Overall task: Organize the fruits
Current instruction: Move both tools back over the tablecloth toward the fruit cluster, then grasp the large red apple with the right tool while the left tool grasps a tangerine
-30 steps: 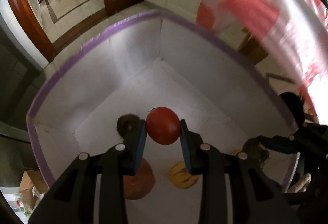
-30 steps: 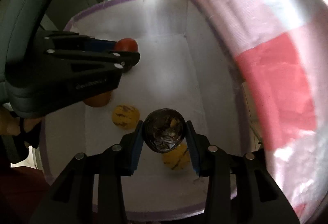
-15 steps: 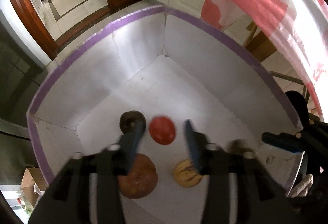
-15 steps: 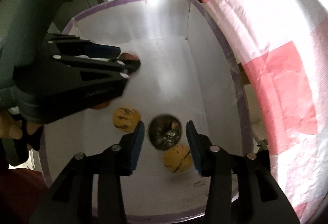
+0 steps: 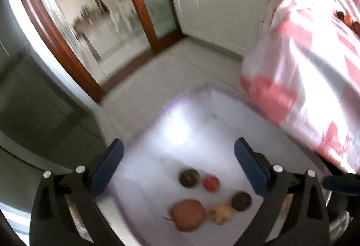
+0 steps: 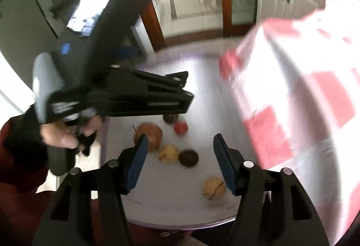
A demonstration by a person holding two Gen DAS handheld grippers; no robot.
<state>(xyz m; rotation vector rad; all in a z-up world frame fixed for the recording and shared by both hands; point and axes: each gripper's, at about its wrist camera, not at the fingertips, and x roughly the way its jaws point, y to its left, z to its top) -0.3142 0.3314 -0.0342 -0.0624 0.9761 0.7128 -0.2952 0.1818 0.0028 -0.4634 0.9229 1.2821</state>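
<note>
Both wrist views, seen from above the box (image 5: 144, 133). My left tongs (image 5: 178, 161) and right tongs (image 6: 180, 163) are now spread wide and carrying nothing, where a second ago the left was pinching the tomato (image 5: 211, 183) and the right a dark fruit (image 6: 188, 157). Both fruits are now lying on the box floor, and both tongs are sitting much higher over it than before, so the floor is looking small and blurred.

In the left view the tomato is resting just at 3 o'clock of another dark fruit (image 5: 189, 177). The one I let go is lying at 5 o'clock of the tomato, beside a yellow fruit (image 5: 221, 213) and a big orange fruit (image 5: 188, 214). In the right view a second yellow fruit (image 6: 213, 188) is lying apart at 5 o'clock of the group.

I am judging this drop as finished, with six fruits now inside the box. More fruit seems to be waiting on the cloth-covered worktop (image 5: 315, 79) at 2 o'clock; the red-and-white cloth is hiding most of it.
</note>
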